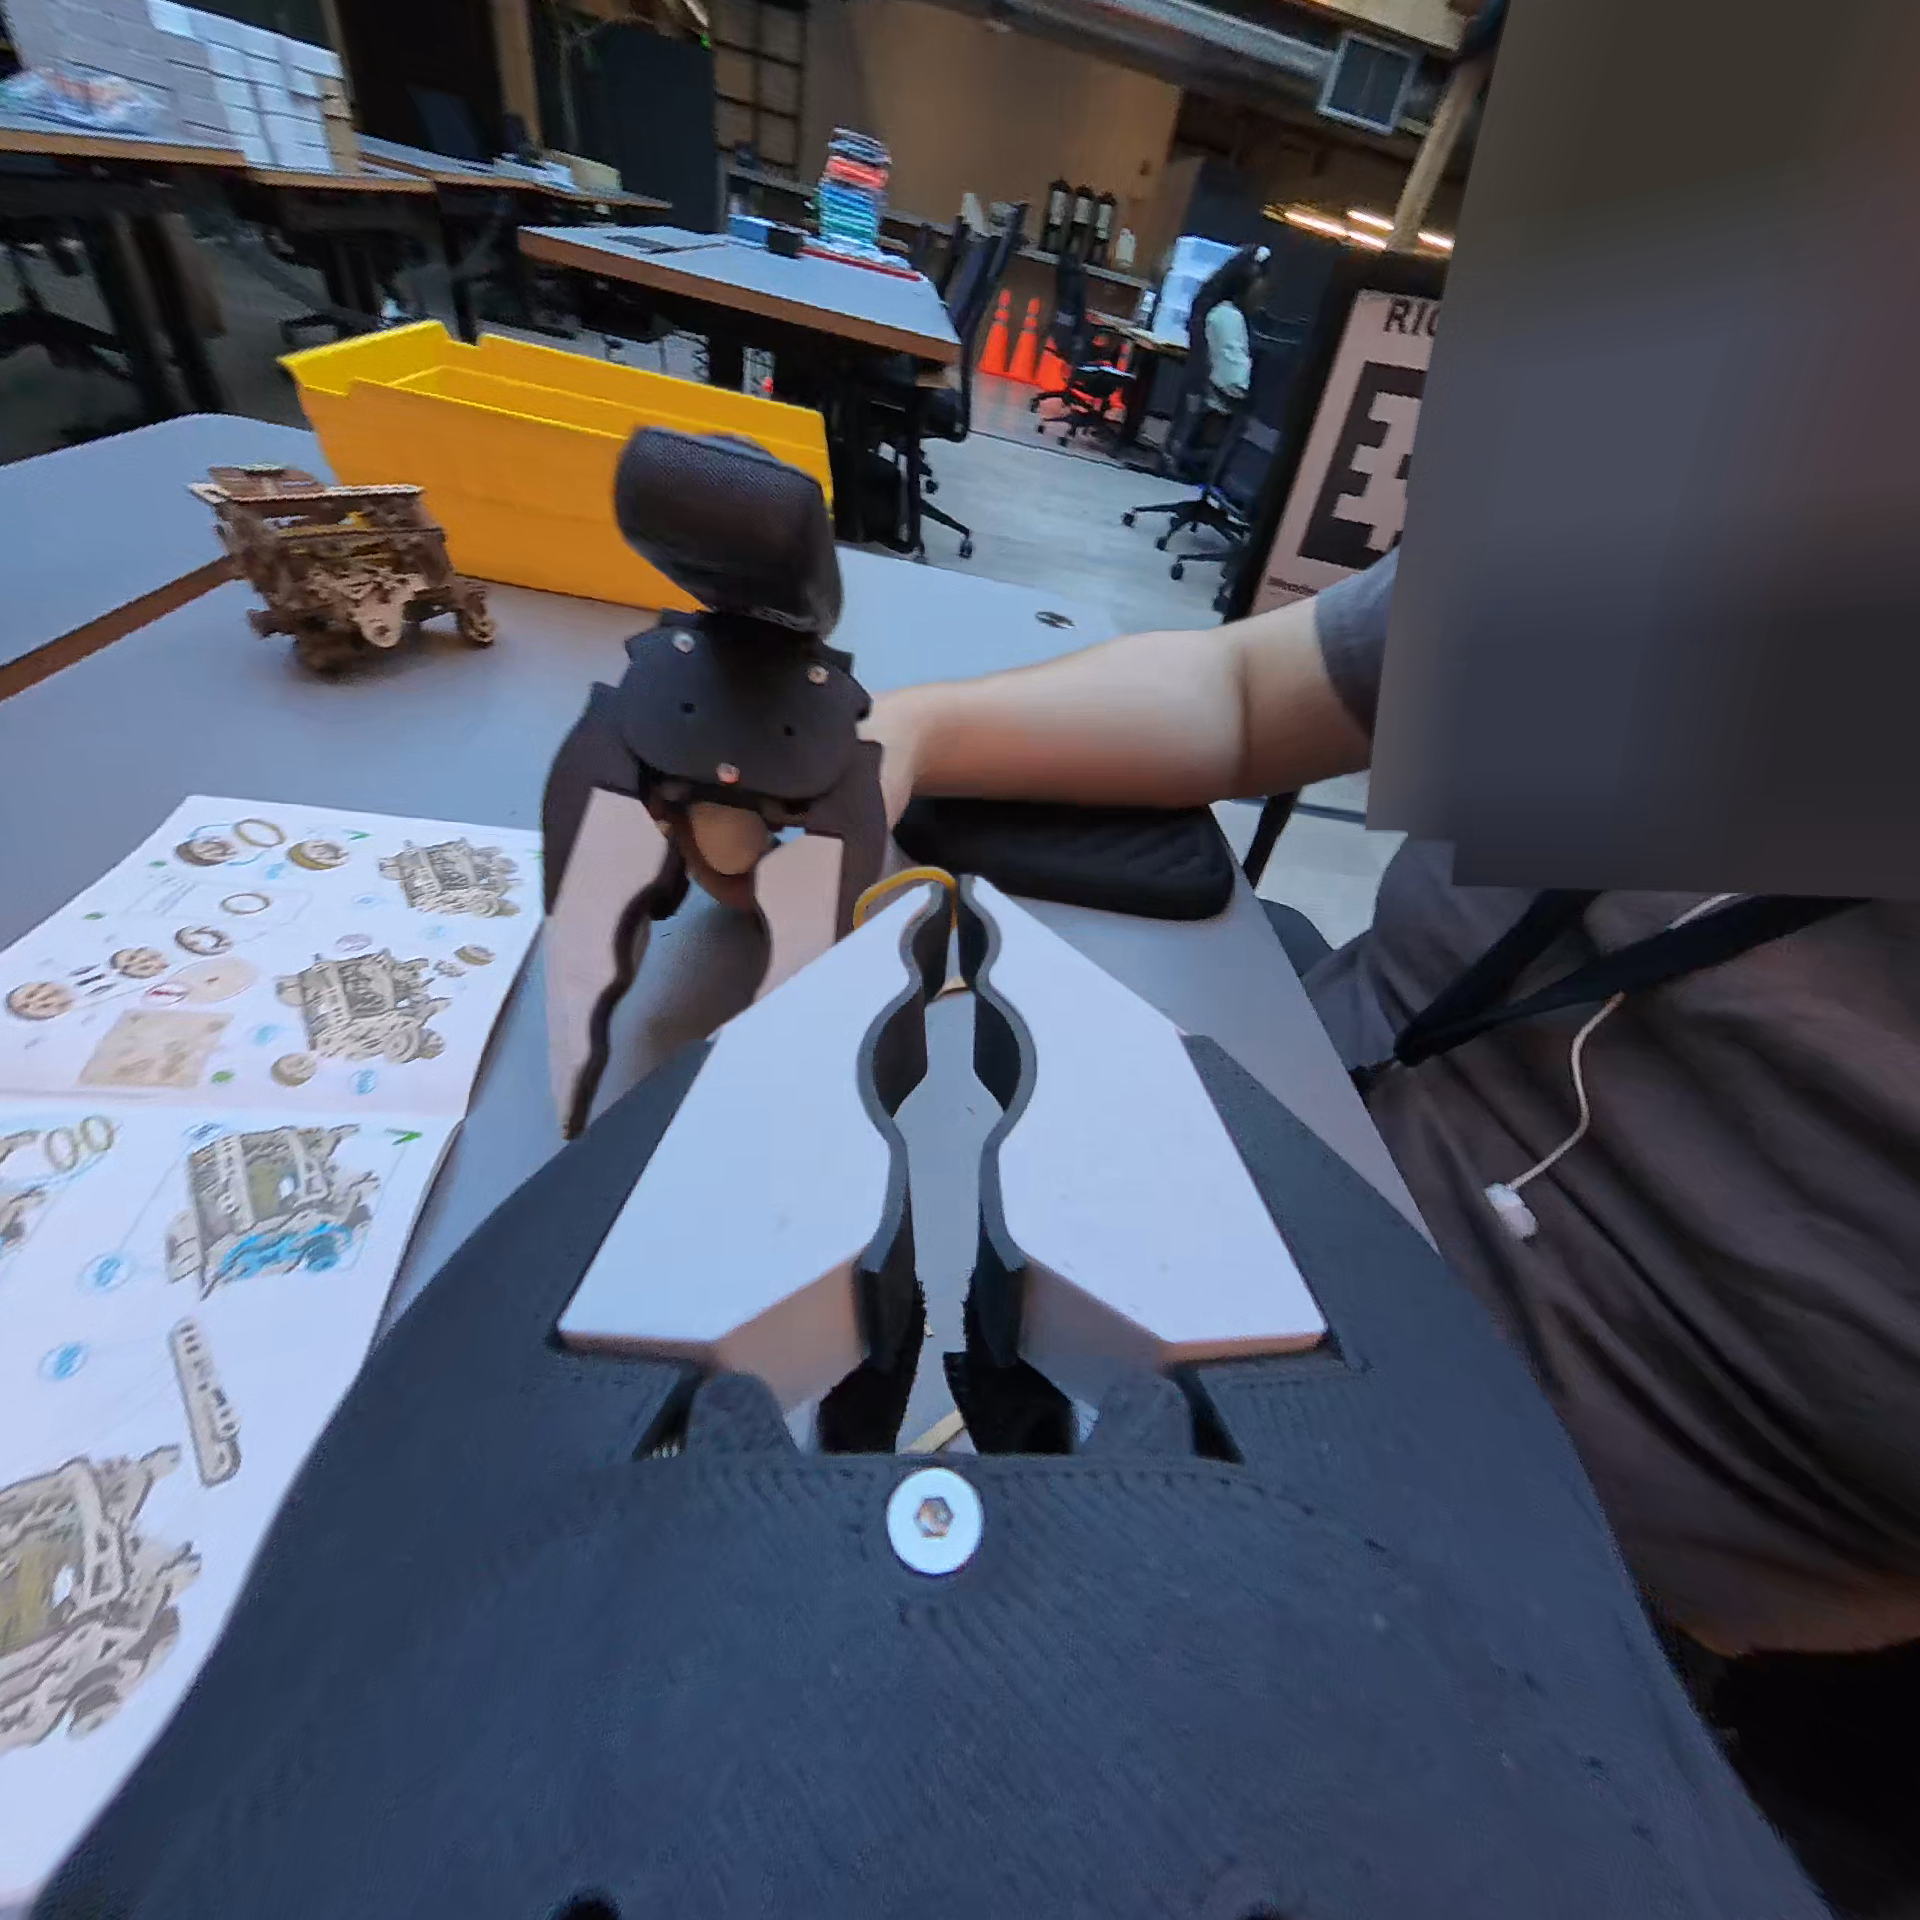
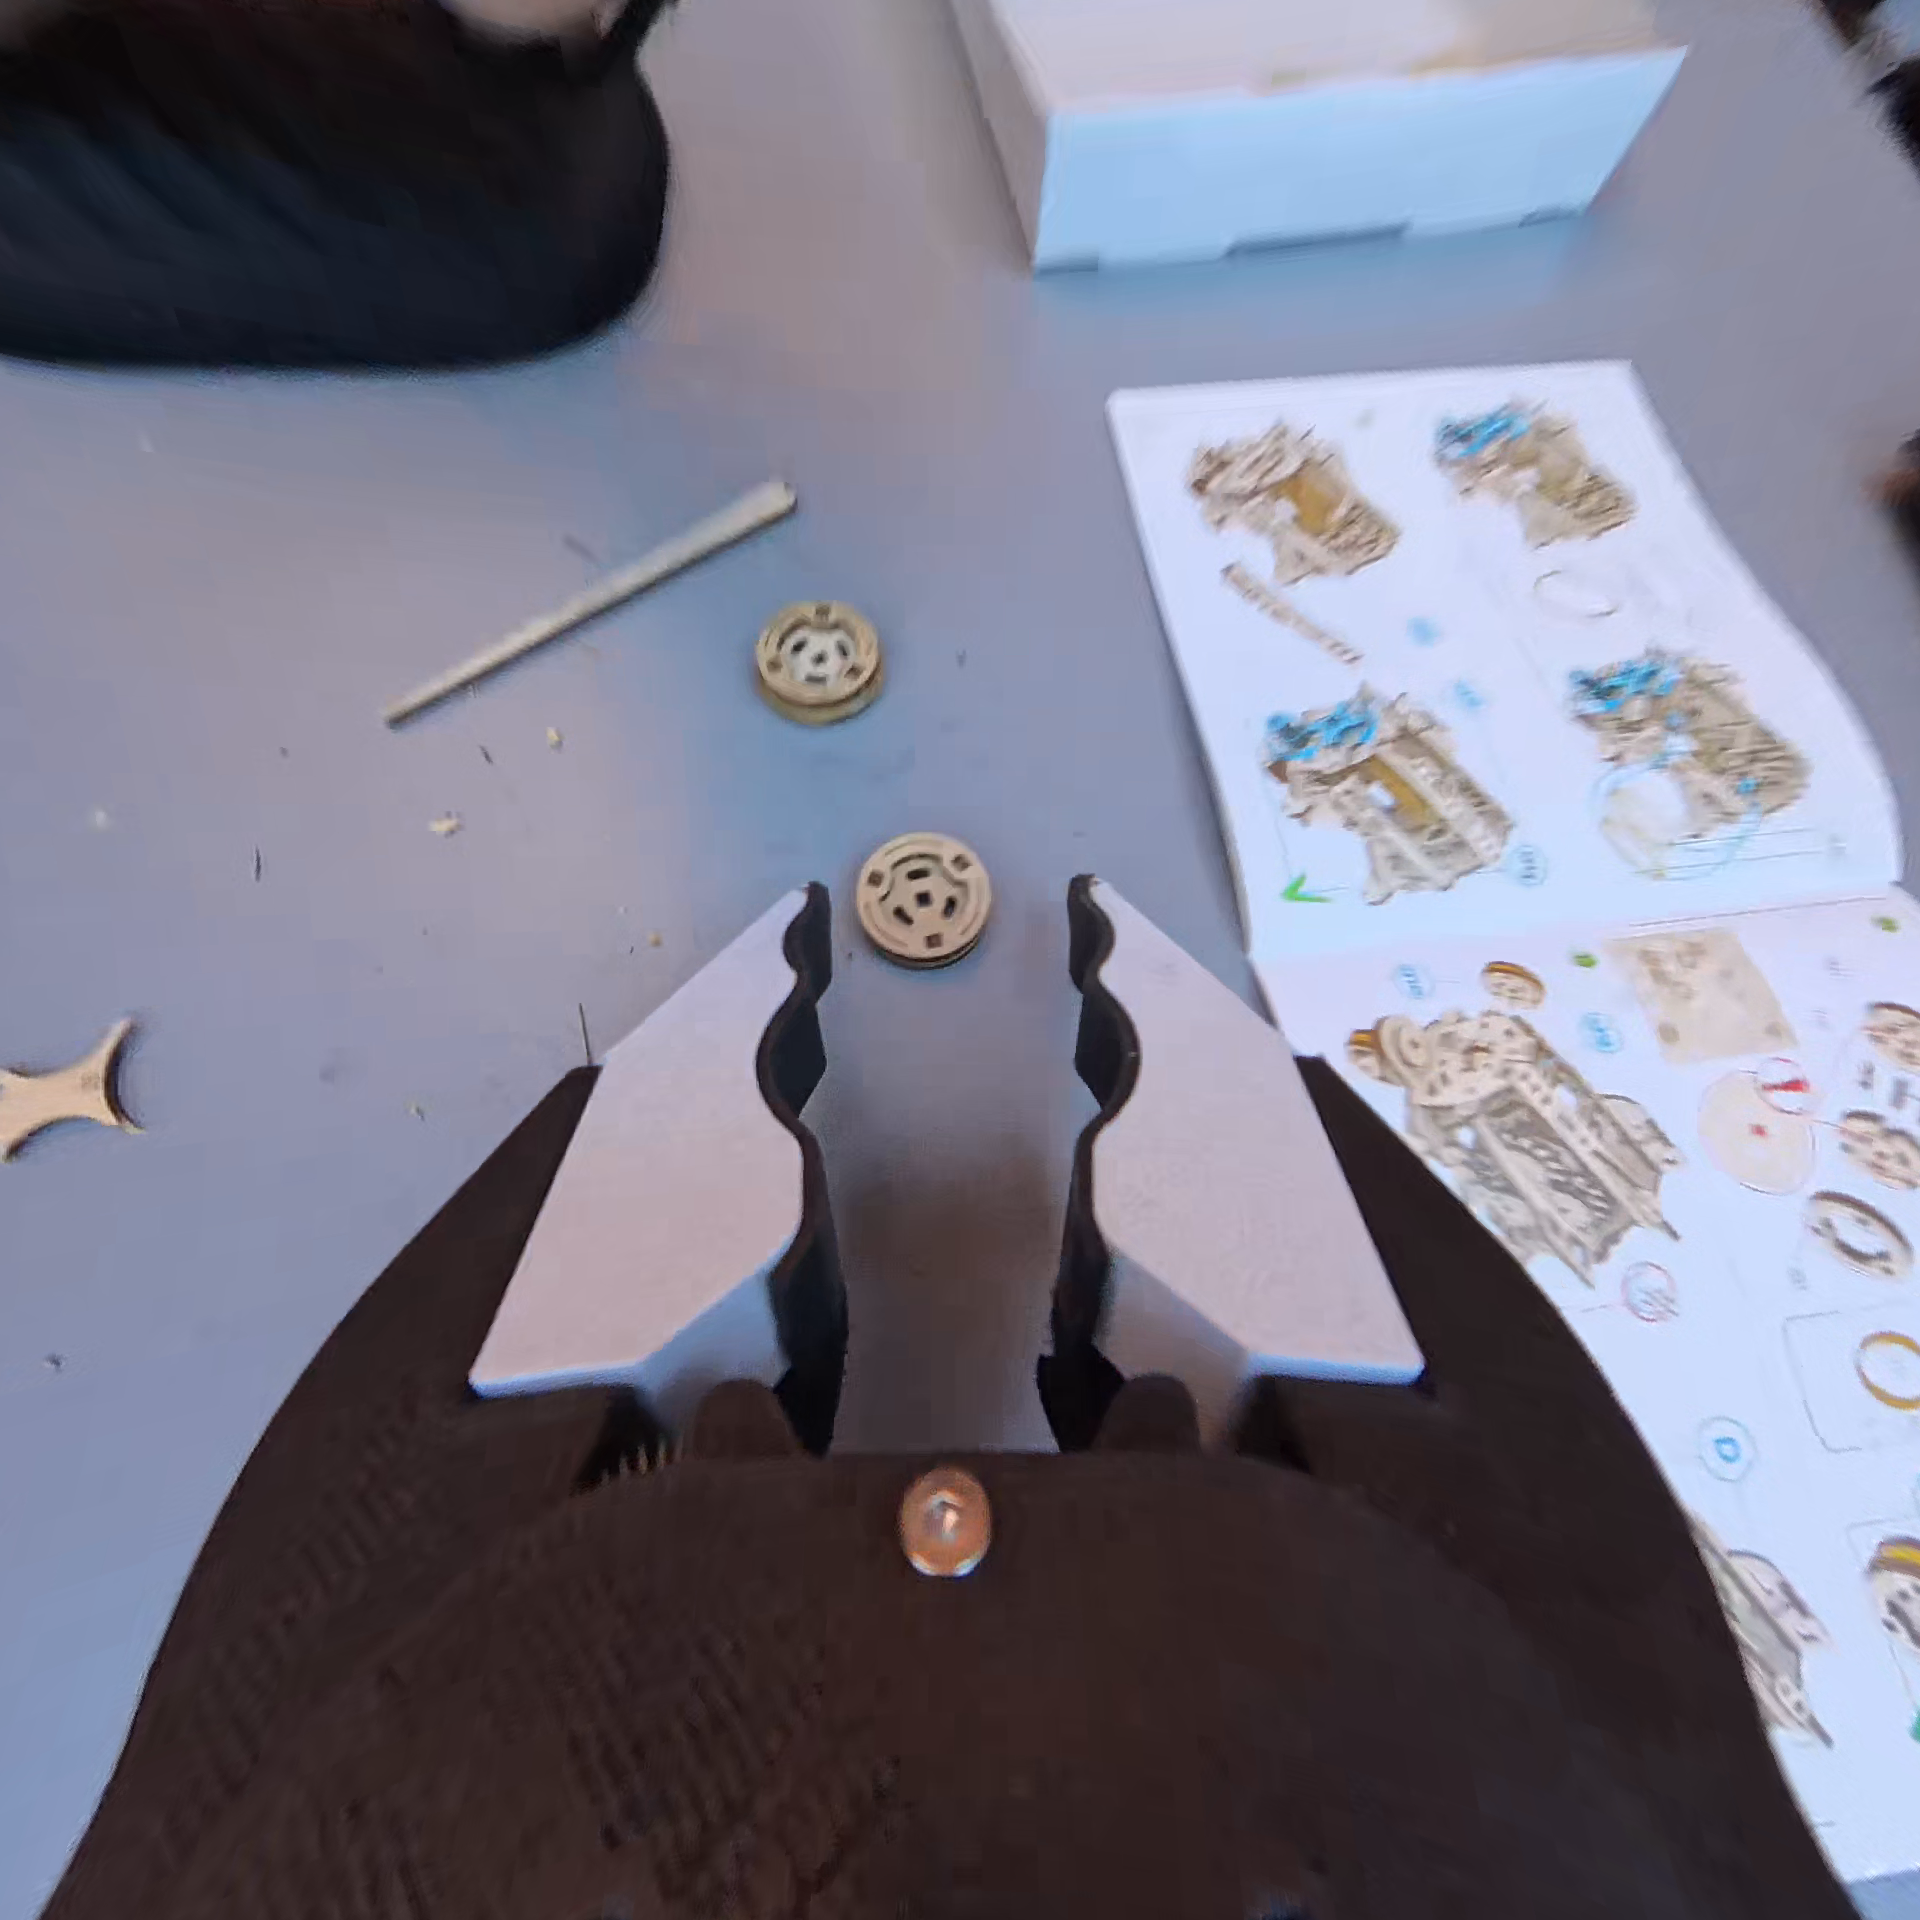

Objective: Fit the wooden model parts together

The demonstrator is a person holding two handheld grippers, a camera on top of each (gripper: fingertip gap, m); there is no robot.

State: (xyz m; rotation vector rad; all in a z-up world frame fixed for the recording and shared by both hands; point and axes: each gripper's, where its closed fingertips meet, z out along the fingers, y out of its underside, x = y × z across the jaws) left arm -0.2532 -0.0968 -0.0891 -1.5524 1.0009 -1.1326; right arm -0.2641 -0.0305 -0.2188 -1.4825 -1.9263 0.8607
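A: Right gripper [image 2: 948, 902] is over the tabletop [image 2: 312, 883], jaws wide apart, holding nothing. Near wooden wheel [image 2: 923, 900] lies flat just past the tips, centre frame. Second wheel [image 2: 820, 662] sits farther up, metal file [image 2: 588, 602] upper left of it.

B: Handling?

A: Thin laser-cut ply, so I'd guess light, stiff and brittle at the spokes. Take it across the rim, not the hub. Lying flat makes it awkward to pinch.

B: Left gripper [image 1: 943, 914]?

A: Jaws nearly closed on a yellow rubber band [image 1: 902, 891] at the tips. Assembled wooden model [image 1: 343, 566] stands upper left, by the yellow bin [image 1: 540, 447].

B: Surface?

A: Smooth grey laminate with wood chips, so parts may slide. Instruction sheet [image 2: 1558, 831] on the right, white box [image 2: 1320, 166] at top, star-shaped offcut [image 2: 68, 1086] at the left edge. Open workshop behind.
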